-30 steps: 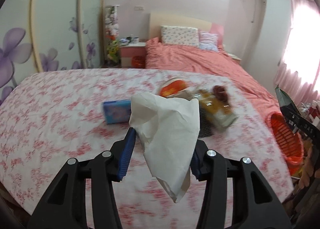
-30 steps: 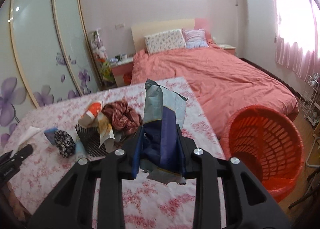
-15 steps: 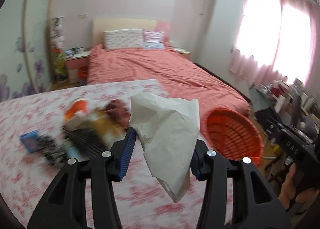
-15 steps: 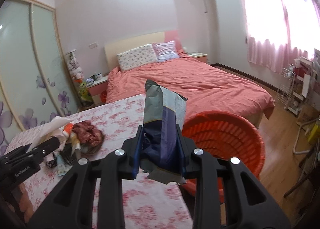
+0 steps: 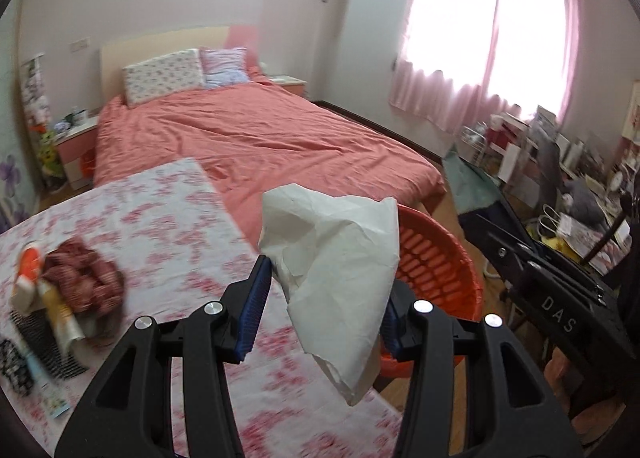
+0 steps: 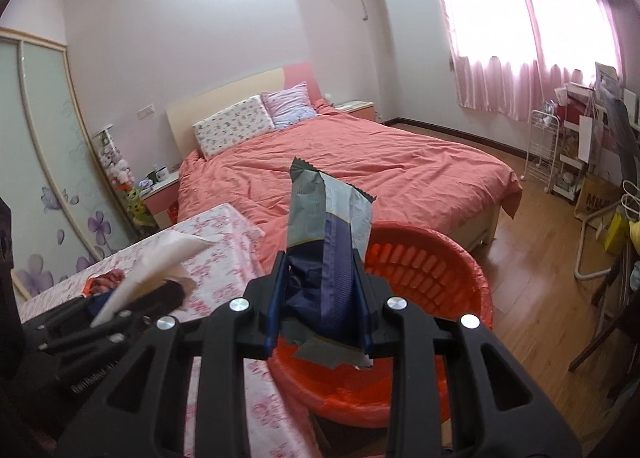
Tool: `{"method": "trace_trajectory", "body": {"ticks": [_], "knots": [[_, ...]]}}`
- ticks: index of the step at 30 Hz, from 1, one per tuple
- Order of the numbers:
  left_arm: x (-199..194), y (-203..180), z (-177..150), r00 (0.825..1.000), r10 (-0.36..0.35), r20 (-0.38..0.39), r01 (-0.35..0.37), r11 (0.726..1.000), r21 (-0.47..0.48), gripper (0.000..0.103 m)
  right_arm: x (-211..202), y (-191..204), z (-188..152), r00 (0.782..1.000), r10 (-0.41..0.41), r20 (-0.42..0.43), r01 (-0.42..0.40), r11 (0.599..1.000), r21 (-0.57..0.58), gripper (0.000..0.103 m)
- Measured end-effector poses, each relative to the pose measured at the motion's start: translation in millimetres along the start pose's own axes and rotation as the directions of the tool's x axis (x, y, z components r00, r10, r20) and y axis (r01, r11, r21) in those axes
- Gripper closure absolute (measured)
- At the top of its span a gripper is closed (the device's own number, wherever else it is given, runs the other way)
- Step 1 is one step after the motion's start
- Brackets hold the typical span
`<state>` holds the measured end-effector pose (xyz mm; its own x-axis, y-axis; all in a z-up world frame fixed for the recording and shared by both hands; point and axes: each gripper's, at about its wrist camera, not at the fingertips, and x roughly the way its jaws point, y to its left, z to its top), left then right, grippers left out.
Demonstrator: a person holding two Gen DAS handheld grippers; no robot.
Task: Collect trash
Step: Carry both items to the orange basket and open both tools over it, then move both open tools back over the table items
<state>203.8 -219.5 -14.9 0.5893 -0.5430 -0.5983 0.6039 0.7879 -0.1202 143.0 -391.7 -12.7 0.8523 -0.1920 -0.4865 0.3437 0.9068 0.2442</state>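
My left gripper [image 5: 326,300] is shut on a crumpled white paper [image 5: 340,258] and holds it above the right edge of the floral table [image 5: 176,226], next to the orange basket [image 5: 440,258]. My right gripper [image 6: 320,298] is shut on a grey and purple snack wrapper [image 6: 324,234] and holds it just over the near rim of the orange basket [image 6: 432,262]. The left gripper with its paper [image 6: 160,258] shows at the left of the right wrist view.
A pile of leftover items [image 5: 72,290], with a red cloth, wrappers and a black mesh piece, lies on the table's left part. A pink bed [image 5: 256,142] stands behind. Cluttered shelves and a chair [image 5: 560,194] stand at the right on the wooden floor.
Both grippers have swung right, from over the table's pile to the orange basket. Each still holds its item.
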Motion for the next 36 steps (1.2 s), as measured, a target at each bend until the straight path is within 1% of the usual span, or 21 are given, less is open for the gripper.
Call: {"method": "trace_trajectory", "body": {"ticks": [3, 8, 12, 14, 16, 18, 20, 22, 23, 24, 26, 29, 31, 34, 36], "knots": [[17.1, -13.8, 4.7, 1.000, -0.017, -0.020, 0.018, 0.999, 0.027, 0.054, 10.5, -16.9, -0.2, 1.000, -0.011, -0.008, 0.011, 1.000, 0.023, 0.073], [38.0, -26.8, 9.1, 0.997, -0.041, -0.059, 0.043, 0.998, 0.041, 0.054, 27.2, -35.8, 0.3, 0.999, -0.023, -0.024, 0.025, 0.998, 0.053, 0.073], [58.6, -39.7, 12.3, 0.995, -0.043, -0.091, 0.048, 0.998, 0.051, 0.053, 40.1, -50.7, 0.3, 0.999, -0.028, -0.037, 0.031, 0.996, 0.083, 0.073], [66.5, -40.4, 12.4, 0.993, -0.036, -0.109, 0.042, 0.998, 0.052, 0.049, 45.8, -57.1, 1.1, 0.999, -0.027, -0.042, 0.031, 0.994, 0.102, 0.073], [73.0, -42.5, 10.8, 0.991, -0.034, -0.130, 0.041, 0.997, 0.058, 0.046, 49.8, -62.9, 3.4, 0.999, -0.023, -0.046, 0.028, 0.992, 0.122, 0.069], [77.3, -43.9, 9.6, 0.990, -0.020, -0.142, 0.030, 0.997, 0.067, 0.039, 55.8, -66.1, 3.9, 0.998, -0.023, -0.051, 0.030, 0.990, 0.134, 0.068], [79.2, -43.7, 6.8, 0.988, -0.014, -0.157, 0.025, 0.997, 0.068, 0.030, 59.7, -65.9, 2.9, 0.998, -0.031, -0.057, 0.038, 0.991, 0.129, 0.064], [79.0, -42.8, 4.8, 0.986, -0.008, -0.165, 0.019, 0.997, 0.068, 0.029, 60.4, -65.7, 2.6, 0.998, -0.040, -0.057, 0.046, 0.991, 0.123, 0.053], [78.0, -41.7, 3.3, 0.985, -0.002, -0.173, 0.014, 0.998, 0.068, 0.028, 60.0, -65.9, 2.1, 0.997, -0.044, -0.055, 0.051, 0.991, 0.122, 0.052], [77.6, -41.3, 2.6, 0.985, 0.005, -0.175, 0.007, 0.998, 0.067, 0.027, 58.7, -65.0, 0.2, 0.997, -0.047, -0.055, 0.053, 0.991, 0.120, 0.050], [74.2, -37.2, 0.6, 0.985, 0.032, -0.169, -0.021, 0.998, 0.066, 0.021, 55.8, -64.9, -1.3, 0.997, -0.058, -0.050, 0.063, 0.992, 0.108, 0.045], [64.0, -24.1, -4.3, 0.983, 0.102, -0.151, -0.094, 0.994, 0.060, 0.015, 51.5, -58.7, -2.7, 0.995, -0.086, -0.044, 0.089, 0.993, 0.075, 0.041], [52.7, -13.3, -9.7, 0.979, 0.145, -0.143, -0.139, 0.989, 0.053, 0.014, 48.5, -52.1, -5.2, 0.995, -0.092, -0.048, 0.094, 0.994, 0.053, 0.039], [37.1, 5.3, -16.7, 0.973, 0.185, -0.140, -0.182, 0.983, 0.036, 0.014, 43.6, -40.9, -9.1, 0.995, -0.089, -0.053, 0.090, 0.996, 0.024, 0.035], [22.0, 18.5, -23.1, 0.965, 0.226, -0.132, -0.225, 0.974, 0.024, 0.014, 40.5, -30.8, -12.2, 0.995, -0.084, -0.058, 0.084, 0.996, 0.003, 0.035]]}}
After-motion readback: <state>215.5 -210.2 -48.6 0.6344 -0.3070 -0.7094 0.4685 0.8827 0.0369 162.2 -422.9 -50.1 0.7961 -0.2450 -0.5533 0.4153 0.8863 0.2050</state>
